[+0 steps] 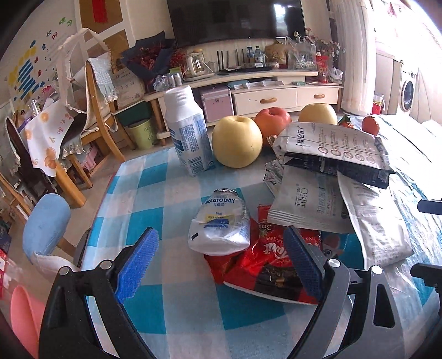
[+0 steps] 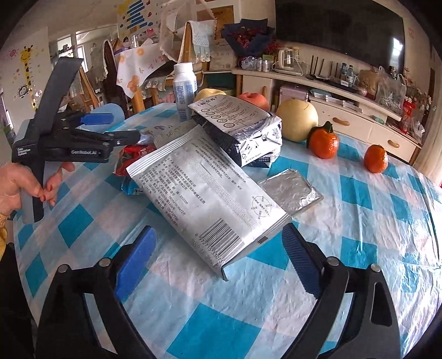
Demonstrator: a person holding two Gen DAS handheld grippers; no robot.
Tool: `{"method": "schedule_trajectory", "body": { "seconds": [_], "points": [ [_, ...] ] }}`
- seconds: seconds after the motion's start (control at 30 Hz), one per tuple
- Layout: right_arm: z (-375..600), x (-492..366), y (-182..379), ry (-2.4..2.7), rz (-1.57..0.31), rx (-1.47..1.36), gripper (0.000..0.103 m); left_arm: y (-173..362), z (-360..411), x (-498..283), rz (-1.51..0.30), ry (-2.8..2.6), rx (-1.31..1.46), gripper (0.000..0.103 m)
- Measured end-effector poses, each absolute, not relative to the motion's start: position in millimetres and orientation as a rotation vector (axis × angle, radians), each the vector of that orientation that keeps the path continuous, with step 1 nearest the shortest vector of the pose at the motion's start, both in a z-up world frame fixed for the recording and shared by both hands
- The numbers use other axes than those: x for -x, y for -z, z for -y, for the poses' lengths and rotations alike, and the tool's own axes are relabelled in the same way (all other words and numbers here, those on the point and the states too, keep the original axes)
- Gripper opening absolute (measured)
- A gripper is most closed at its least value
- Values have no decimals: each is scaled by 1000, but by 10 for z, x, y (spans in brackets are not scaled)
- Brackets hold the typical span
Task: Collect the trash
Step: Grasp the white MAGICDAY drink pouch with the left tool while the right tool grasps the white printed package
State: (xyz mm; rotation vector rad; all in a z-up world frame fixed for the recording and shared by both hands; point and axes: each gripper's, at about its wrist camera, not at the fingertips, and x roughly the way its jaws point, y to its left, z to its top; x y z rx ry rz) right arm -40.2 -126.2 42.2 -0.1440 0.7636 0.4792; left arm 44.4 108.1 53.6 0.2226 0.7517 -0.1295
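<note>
one crumpled bottle [image 1: 219, 225] reads "magicday" (red wrapper [image 1: 265, 262] beside it).

Home living room, television [image 1: 234, 19] above low cabinet [image 1: 276, 91], washing machine [image 1: 408, 89], checked tablecloth [image 1: 165, 193]
</note>
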Motion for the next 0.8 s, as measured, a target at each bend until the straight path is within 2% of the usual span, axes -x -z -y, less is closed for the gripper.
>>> {"method": "schedule_trajectory", "body": {
  "seconds": [0.3, 0.37, 0.43, 0.63, 0.8],
  "points": [
    [1194, 111, -334, -529, -784, 190, 96, -409, -1161, -801, -799, 156, -170, 91],
    [1176, 64, -319, -544, -788, 191, 97, -385, -1189, -847, -812, 156, -153, 78],
    [1152, 39, -312, -563, -786, 198, 98, -346, -1202, -895, -828, 151, -142, 73],
    [1066, 8, -312, -616, -791, 205, 99, -257, -1173, -955, -854, 156, -130, 62],
    [1044, -4, -301, -626, -801, 208, 99, -258, -1158, -939, -854, 149, -117, 62]
  ]
}}
